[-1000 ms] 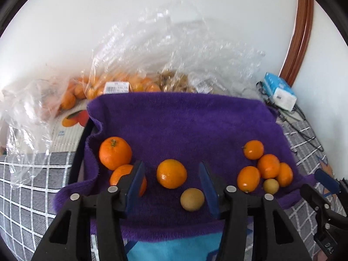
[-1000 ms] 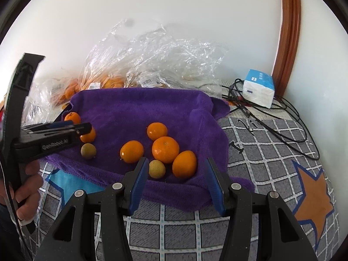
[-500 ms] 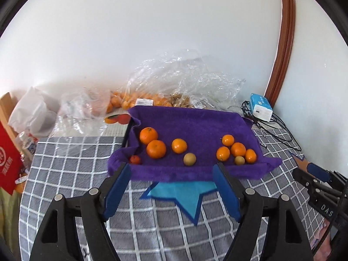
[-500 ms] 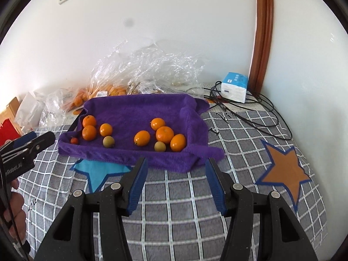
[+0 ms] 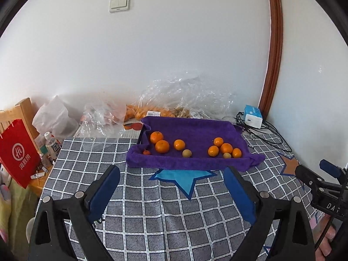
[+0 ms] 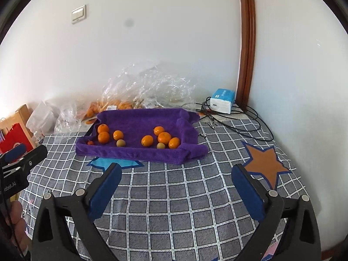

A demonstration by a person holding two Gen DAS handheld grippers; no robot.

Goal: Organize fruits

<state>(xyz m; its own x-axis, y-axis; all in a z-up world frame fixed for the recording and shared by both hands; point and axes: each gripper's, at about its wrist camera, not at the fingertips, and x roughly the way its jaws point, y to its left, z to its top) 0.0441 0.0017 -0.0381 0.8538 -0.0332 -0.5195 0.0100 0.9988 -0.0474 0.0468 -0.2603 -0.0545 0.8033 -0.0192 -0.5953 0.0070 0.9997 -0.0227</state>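
A tray lined with a purple towel point(image 5: 195, 130) point(image 6: 141, 119) sits at the back of the checked table. On its left lie three oranges point(image 5: 162, 146) point(image 6: 103, 137), a tiny red fruit point(image 5: 146, 151) and a yellowish fruit point(image 5: 186, 153). On its right is a cluster of several oranges point(image 5: 226, 148) point(image 6: 164, 138) with a small yellowish fruit point(image 5: 226, 155). My left gripper point(image 5: 171, 170) and right gripper point(image 6: 176, 168) hover over the cloth well in front of the tray. Both sets of jaws are opening wide, with nothing between them.
Clear plastic bags of oranges point(image 5: 152, 111) are heaped against the wall behind the tray. A blue-and-white tissue pack point(image 5: 252, 116) and black cables point(image 5: 267, 134) lie at the back right. A red paper bag point(image 5: 17, 152) and a bottle point(image 5: 52, 145) stand off the left edge.
Both grippers have pulled back and upward from the tray, which now looks much smaller. Their jaws have spread wider. The fruit has not moved.
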